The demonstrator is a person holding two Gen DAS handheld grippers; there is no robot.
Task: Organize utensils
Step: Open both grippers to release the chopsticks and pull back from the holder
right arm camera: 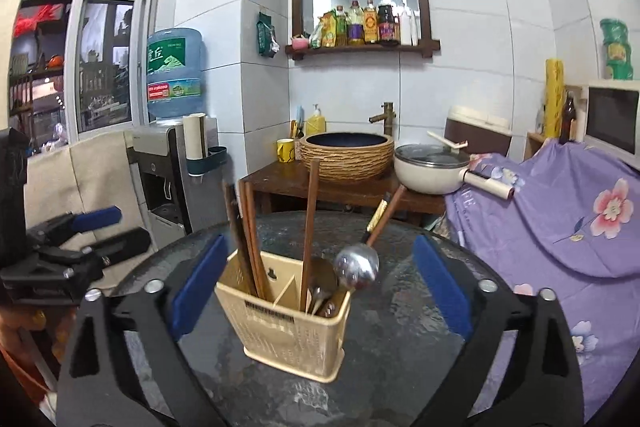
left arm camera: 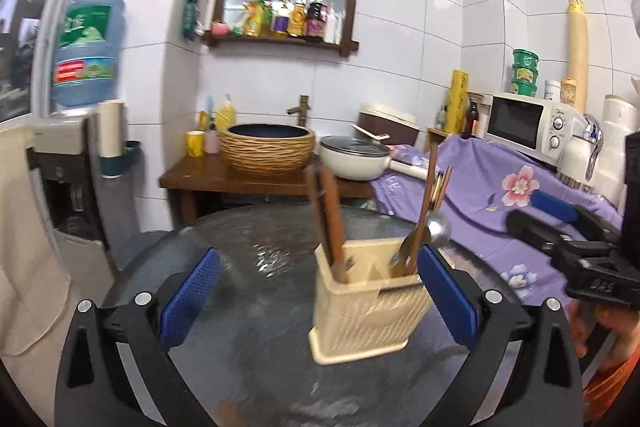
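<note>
A cream plastic utensil holder [left arm camera: 368,299] [right arm camera: 288,331] stands upright on the round dark glass table [left arm camera: 248,355] [right arm camera: 404,343]. Dark wooden chopsticks [left arm camera: 326,223] [right arm camera: 244,239] lean in its left compartment. Its right compartment holds a steel spoon [left arm camera: 438,229] [right arm camera: 356,269], more chopsticks and other metal utensils. My left gripper [left arm camera: 320,265] is open, and the holder sits close to its right blue pad without being gripped. My right gripper [right arm camera: 320,251] is also open, with the holder between its fingers, nearer the left pad and untouched. Each view shows the other gripper at its side edge.
Behind the table is a wooden stand [right arm camera: 280,183] with a woven basin [right arm camera: 346,157] and a white lidded pan [right arm camera: 432,167]. A purple flowered cloth [right arm camera: 560,219] covers the counter on the right, under a microwave [left arm camera: 528,125]. A water dispenser [right arm camera: 176,155] stands at the left.
</note>
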